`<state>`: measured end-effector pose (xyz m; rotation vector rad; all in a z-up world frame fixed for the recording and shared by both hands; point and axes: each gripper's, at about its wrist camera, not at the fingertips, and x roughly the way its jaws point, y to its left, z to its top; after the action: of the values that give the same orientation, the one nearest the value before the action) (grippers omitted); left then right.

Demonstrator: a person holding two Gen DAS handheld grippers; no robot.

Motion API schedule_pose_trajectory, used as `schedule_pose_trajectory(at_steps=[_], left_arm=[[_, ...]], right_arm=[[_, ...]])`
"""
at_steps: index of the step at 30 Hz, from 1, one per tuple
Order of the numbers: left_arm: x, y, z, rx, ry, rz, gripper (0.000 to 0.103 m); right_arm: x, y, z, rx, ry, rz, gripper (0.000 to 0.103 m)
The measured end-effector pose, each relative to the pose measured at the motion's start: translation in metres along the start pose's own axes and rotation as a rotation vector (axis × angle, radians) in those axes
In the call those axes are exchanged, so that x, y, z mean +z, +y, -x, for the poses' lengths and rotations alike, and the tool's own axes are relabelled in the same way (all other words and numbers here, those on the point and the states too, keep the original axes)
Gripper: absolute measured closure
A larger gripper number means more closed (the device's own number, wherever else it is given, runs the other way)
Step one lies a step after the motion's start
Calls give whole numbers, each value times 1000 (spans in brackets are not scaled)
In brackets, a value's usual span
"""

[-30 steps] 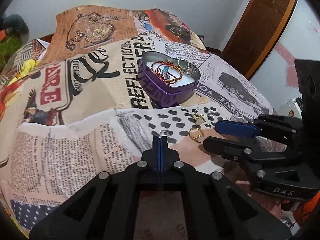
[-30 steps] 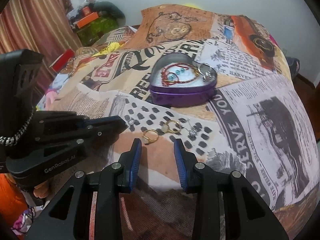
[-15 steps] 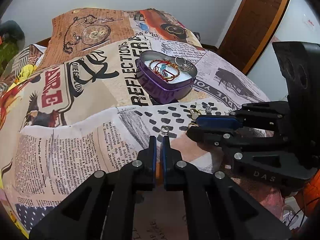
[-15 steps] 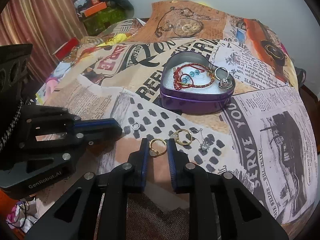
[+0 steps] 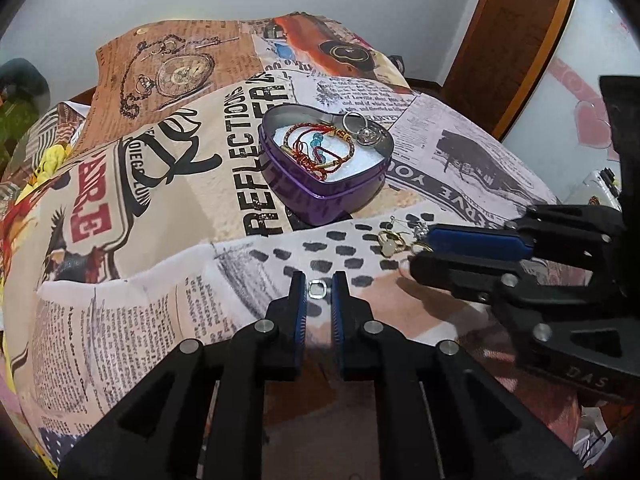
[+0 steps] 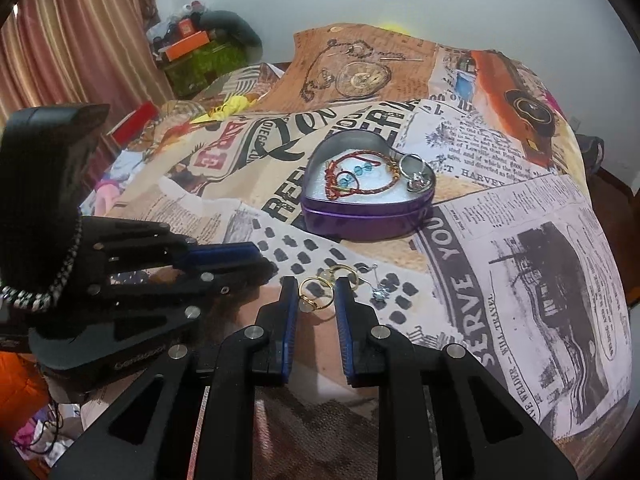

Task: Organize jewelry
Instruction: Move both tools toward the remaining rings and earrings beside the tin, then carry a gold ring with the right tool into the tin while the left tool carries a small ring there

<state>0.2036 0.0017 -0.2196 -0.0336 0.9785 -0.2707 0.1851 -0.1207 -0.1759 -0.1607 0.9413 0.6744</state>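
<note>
1. Step in hand, as I read it: picking up the loose pieces off the bed (image 5: 168, 216) & moving them into the purple heart tin (image 5: 320, 196). Tin is sitting open further up the printed cover, w/ a red cord bracelet (image 6: 352, 180) and a silver ring (image 6: 416, 176) already lying inside.

2. Left gripper (image 5: 319, 280): fingers are opening, standing a little apart, w/ a small silver ring (image 5: 318, 289) lying on the cover between the tips. Pads aren't pressing on it, so nothing is being held on that side.

3. Right gripper (image 6: 316, 284): fingers are sitting narrow, either side of a gold ring (image 6: 314, 296) resting on the cover. A gap is showing between ring & pads on both sides, so I'm reading it as bracketed, not gripped yet.

4. Just beyond: a 2nd gold ring (image 6: 342, 272) & a small silver pendant (image 6: 380, 290), both waiting on the dotted patch near the tin.

5. Next move, my guess: right fingers closing fully on the gold ring, lifting, carrying over the tin rim, releasing. Needs a fine pinch. The ring is thin, the cover is soft & may bunch, & the ring could slip or flip out.

6. Left is needing to re-close on the small silver ring, tips low on the cloth.
</note>
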Motion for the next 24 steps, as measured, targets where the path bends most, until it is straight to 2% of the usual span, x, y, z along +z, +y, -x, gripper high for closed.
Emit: schedule_pose_trajectory(at_steps=[10,24], left_arm=[[3,-5,3,23,-14,-15,95],[31,-16,49,15,-162,-41,95]], right_arm=[[3,-13,10,-8,-39,-26,86],[22,-17,30,-59,-125,-15,86]])
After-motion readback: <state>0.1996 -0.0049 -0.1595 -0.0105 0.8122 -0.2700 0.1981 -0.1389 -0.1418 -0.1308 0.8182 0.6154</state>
